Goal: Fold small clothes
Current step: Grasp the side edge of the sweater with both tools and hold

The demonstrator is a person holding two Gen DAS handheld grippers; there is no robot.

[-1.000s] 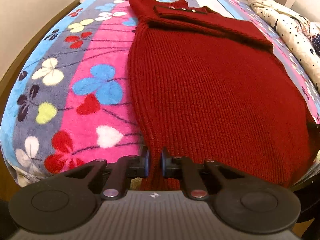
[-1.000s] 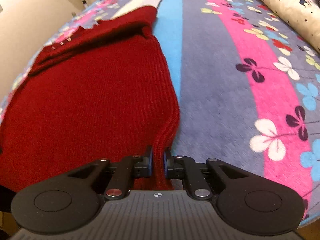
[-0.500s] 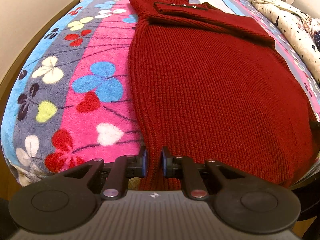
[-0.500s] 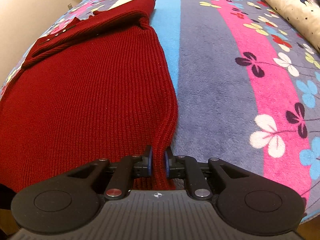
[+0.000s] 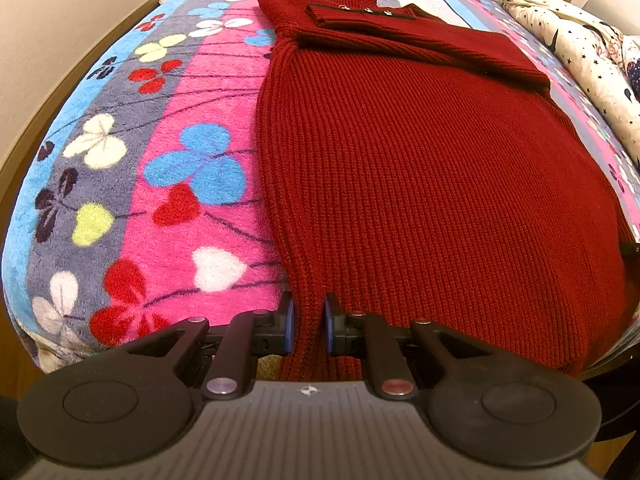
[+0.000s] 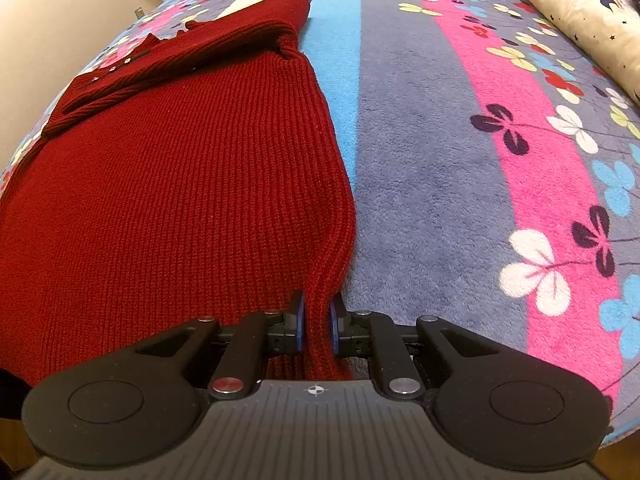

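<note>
Both grippers pulled back slightly, stretching the red sweater [image 5: 420,184] flatter on the flowered blanket [image 5: 160,152]. Left gripper [image 5: 308,322] clamps the hem's left corner; right gripper [image 6: 317,322] clamps the right corner, sleeves folded across top.

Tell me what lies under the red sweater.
The red sweater lies flat on the flowered fleece blanket, which shows all around it. Anything between sweater and blanket is covered, so it cannot be seen.

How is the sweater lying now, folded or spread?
Mostly spread: the sweater lies flat on the blanket, only its sleeves folded across the top.
</note>
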